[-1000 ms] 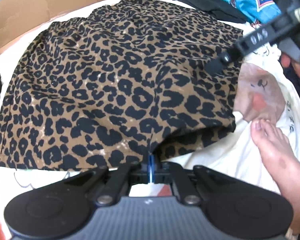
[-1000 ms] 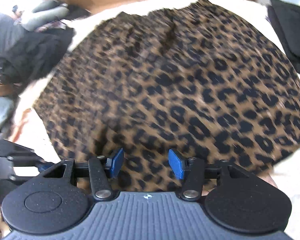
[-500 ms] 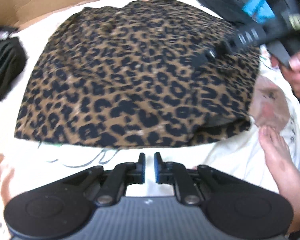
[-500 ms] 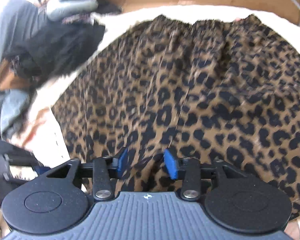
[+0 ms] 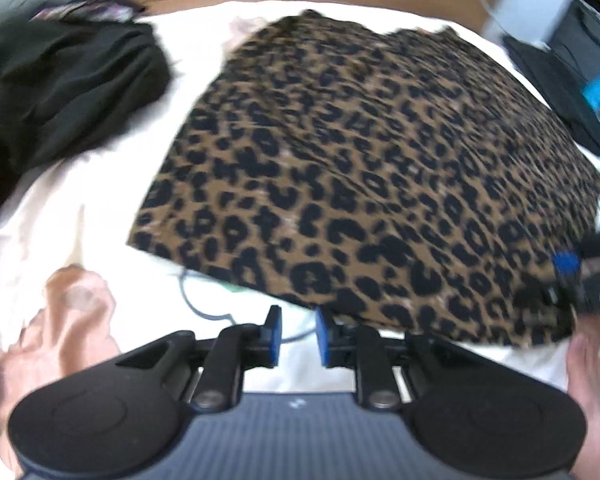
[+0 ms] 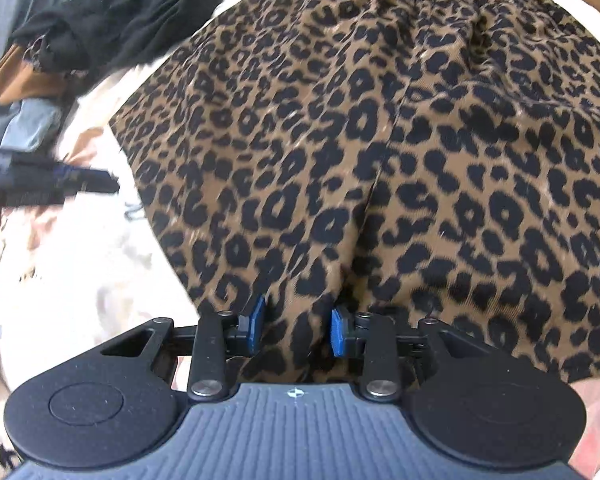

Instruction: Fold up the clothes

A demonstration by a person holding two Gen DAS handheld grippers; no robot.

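Left gripper hovers spread and empty at the near hem of the one leopard-print garment, which lies flat mid-bed on the white sheet. Right gripper, also spread, sits over the hem, nothing pinched. Judging by this, a fold is about to start: both need to grab hem corners. One dark clothes pile waits at the bed's far left corner.

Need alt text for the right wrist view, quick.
Leopard-print fabric garment lies spread flat on a white bedsheet, filling the view. The right gripper is open over its near hem, and a pile of black clothes sits at upper left.
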